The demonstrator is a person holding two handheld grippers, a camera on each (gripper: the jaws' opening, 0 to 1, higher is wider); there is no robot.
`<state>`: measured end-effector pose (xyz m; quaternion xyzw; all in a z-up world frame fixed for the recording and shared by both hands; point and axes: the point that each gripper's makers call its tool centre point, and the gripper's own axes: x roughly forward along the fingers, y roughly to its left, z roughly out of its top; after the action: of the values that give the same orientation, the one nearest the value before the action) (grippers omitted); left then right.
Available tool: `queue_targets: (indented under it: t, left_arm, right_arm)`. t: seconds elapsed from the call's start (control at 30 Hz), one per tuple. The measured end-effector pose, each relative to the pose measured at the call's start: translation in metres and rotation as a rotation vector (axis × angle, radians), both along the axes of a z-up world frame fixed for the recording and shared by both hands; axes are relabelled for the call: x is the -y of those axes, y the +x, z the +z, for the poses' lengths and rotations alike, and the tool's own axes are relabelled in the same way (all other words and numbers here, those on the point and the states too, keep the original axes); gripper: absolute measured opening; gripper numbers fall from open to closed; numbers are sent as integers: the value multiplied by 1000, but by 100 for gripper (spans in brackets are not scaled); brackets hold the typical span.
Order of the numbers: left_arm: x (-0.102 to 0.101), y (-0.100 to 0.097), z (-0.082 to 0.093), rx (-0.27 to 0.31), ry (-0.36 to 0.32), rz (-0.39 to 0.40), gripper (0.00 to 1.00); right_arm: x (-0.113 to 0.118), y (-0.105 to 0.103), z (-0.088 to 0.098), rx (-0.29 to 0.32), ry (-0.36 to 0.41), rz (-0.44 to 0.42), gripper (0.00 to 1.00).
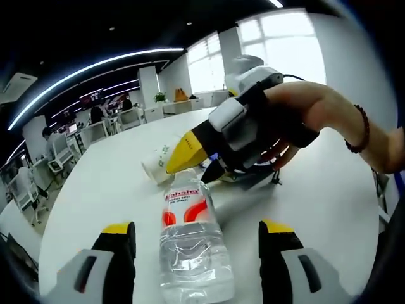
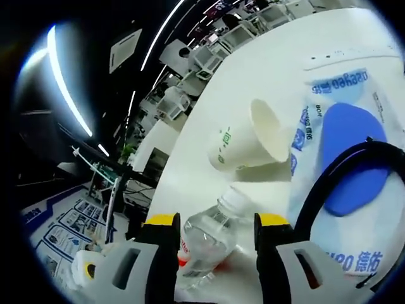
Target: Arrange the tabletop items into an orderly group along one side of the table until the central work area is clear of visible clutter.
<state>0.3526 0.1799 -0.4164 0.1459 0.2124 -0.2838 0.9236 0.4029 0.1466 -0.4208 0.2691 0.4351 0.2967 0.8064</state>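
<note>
Left gripper view: the left gripper (image 1: 196, 244) is rising from the lower edge with its two yellow-tipped jaws spread wide, released and gripping nothing. A clear plastic water bottle (image 1: 190, 244) with a red-and-white label is lying on its side on the white table (image 1: 101, 190), resting between the two jaws without touching either. Beyond the bottle's cap end, a white paper cup (image 1: 158, 163) with green print is lying tipped over. The right gripper (image 1: 190, 161) is reaching in from the right, held by a person's hand (image 1: 297, 117) that is wearing a dark beaded bracelet (image 1: 362, 130). Its yellow tips are sitting close together near the bottle's cap and the cup; whether they are pinching anything cannot be told from this angle. Office chairs and desks are standing in the background.

Right gripper view: the right gripper (image 2: 212, 221) is showing its two yellow-tipped jaws apart, with the neck and cap end of the water bottle (image 2: 209, 240) lying between them; whether the jaws are pressing on the bottle cannot be told. Just past the cap, the paper cup (image 2: 250, 142) is lying on its side with its open mouth facing the camera. Beside it a white and blue packet (image 2: 345, 145) with printed lettering is lying flat on the table (image 2: 266, 69), and a black cable (image 2: 329, 183) is curving across the packet.
</note>
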Motion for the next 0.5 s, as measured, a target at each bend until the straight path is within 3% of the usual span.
queue_targets:
  t: [0.5]
  left_arm:
    - [-1,4,-5,-23,37,-7,72]
  right_arm:
    - [0,8,-8,-53,-4,-61,42]
